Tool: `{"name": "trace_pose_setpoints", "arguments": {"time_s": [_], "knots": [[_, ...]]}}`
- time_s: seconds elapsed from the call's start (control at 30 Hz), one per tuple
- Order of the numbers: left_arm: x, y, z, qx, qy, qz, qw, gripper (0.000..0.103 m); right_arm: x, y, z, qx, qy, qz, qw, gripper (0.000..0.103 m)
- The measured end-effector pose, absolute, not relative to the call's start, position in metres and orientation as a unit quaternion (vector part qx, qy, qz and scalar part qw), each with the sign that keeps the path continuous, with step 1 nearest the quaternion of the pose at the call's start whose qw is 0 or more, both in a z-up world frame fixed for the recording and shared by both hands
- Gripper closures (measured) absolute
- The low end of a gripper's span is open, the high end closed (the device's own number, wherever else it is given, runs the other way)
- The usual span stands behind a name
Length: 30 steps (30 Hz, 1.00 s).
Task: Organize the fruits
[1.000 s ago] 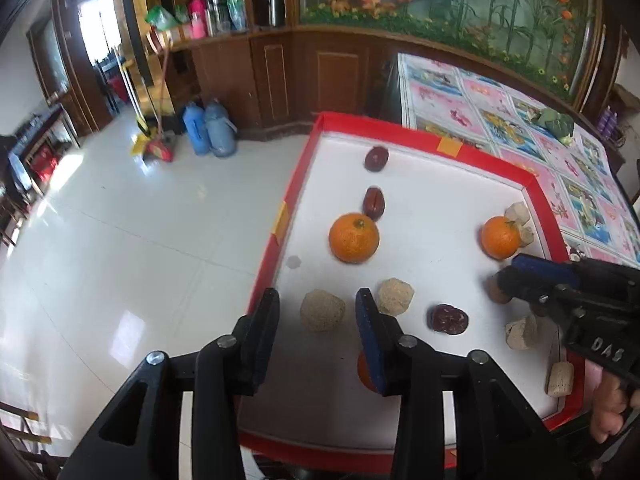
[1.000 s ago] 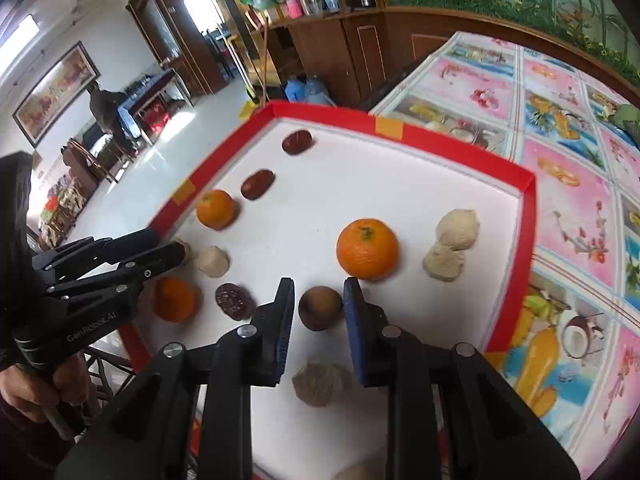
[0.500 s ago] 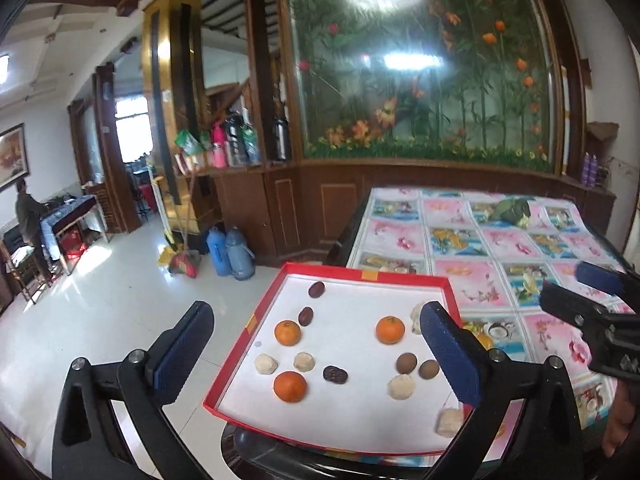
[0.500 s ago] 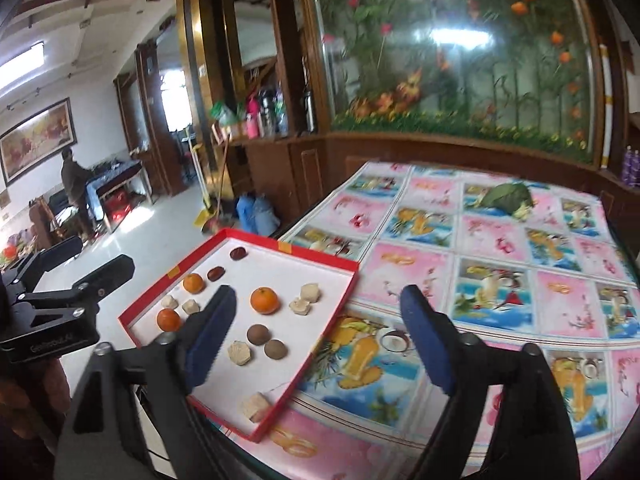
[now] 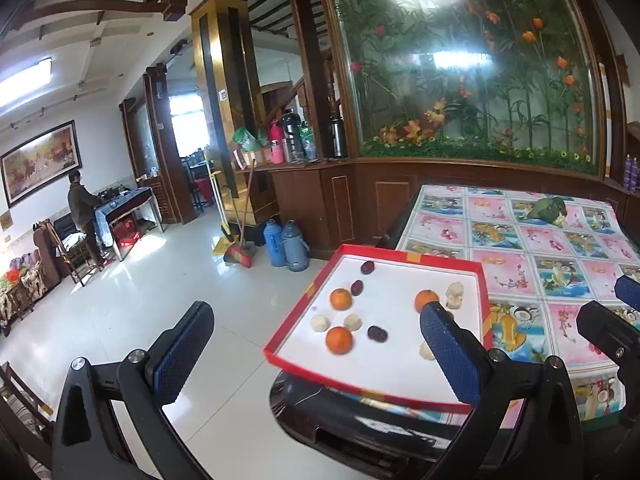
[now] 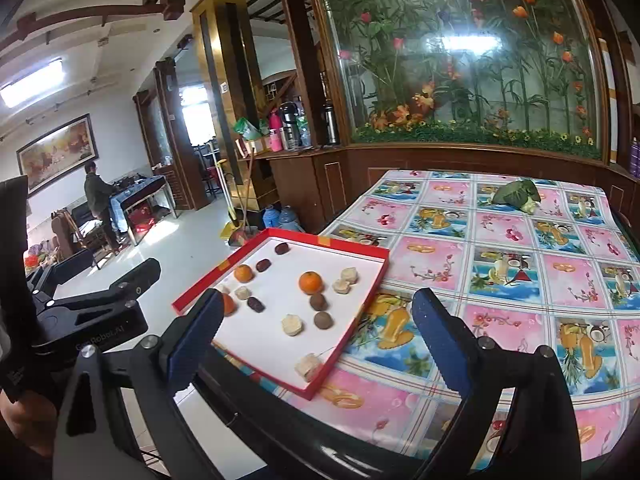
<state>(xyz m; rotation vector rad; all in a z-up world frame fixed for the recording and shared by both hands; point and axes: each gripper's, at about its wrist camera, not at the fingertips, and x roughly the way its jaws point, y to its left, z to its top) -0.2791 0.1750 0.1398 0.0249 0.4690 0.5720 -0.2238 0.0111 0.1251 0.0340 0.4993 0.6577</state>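
Observation:
A red-rimmed white tray lies at the table's left corner. On it are three oranges, one near the front, one at the left and one at the right. Dark red dates, round brown fruits and pale beige lumps are scattered among them. My left gripper is wide open, held back from the tray and above it. My right gripper is wide open too, nothing between its fingers. Each gripper shows at the edge of the other's view.
The table wears a pink and blue patterned cloth with a green leafy bundle at the far end. Two blue flasks and a broom stand on the tiled floor. A person stands at a far desk.
Both grippers have pulled well back and up from the tray and opened wide. A second ago the right one was narrow around a brown fruit, the left near a beige lump.

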Motion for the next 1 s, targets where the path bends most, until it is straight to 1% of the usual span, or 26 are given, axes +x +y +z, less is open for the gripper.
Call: {"name": "trace_pose_setpoints", "arguments": {"time_s": [0.2, 0.5, 0.77, 1.0], "knots": [[-0.299, 0.182, 0.148, 0.003, 0.211, 0.293, 0.933, 0.0, -0.246, 0.017, 0.13, 0.012, 0.231, 0.322, 0.918, 0.007], [-0.302, 0.187, 0.146, -0.005, 0.208, 0.285, 0.936, 0.0, -0.267, 0.027, 0.14, -0.005, 0.203, 0.308, 0.93, 0.005], [-0.286, 0.199, 0.147, -0.014, 0.218, 0.286, 0.933, 0.0, -0.261, 0.041, 0.144, -0.028, 0.182, 0.294, 0.938, 0.005], [-0.266, 0.211, 0.14, -0.011, 0.238, 0.29, 0.927, 0.0, -0.24, 0.06, 0.147, -0.026, 0.172, 0.302, 0.937, 0.003]]}}
